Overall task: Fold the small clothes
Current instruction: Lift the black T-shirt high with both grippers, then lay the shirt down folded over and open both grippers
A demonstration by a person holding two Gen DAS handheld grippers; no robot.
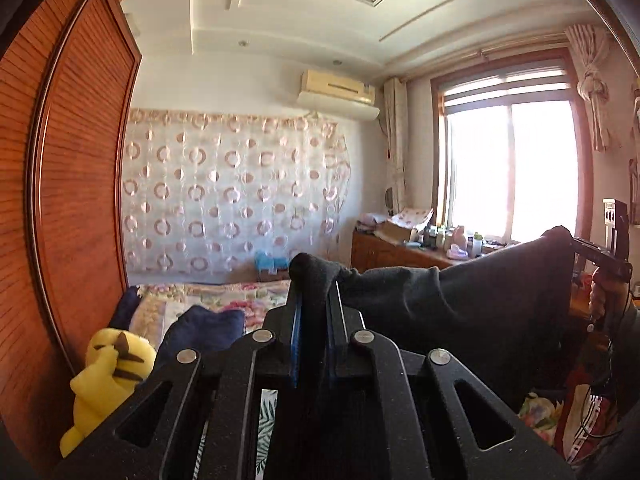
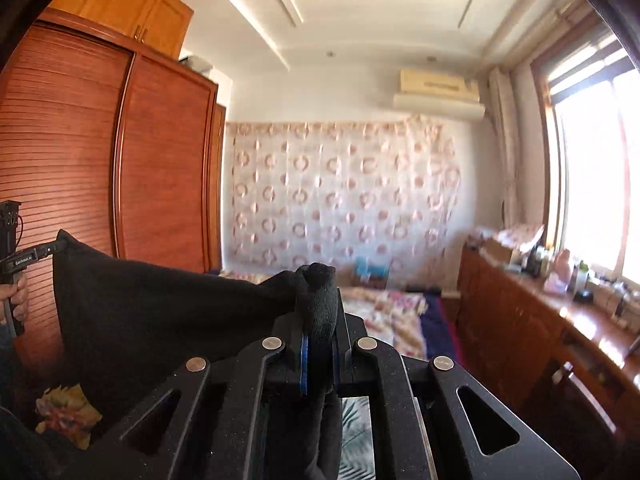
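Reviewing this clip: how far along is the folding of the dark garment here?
Done: both the left gripper and right gripper have pinched the black garment at opposite ends. In hand: it hangs stretched between them, lifted above the floral bed. Left: no fold shows yet; laying down and folding remain.

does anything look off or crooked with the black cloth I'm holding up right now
Nothing looks damaged. The black garment hangs stretched between the left gripper and right gripper, each shut on a bunched corner, with the top edge sagging slightly between them.
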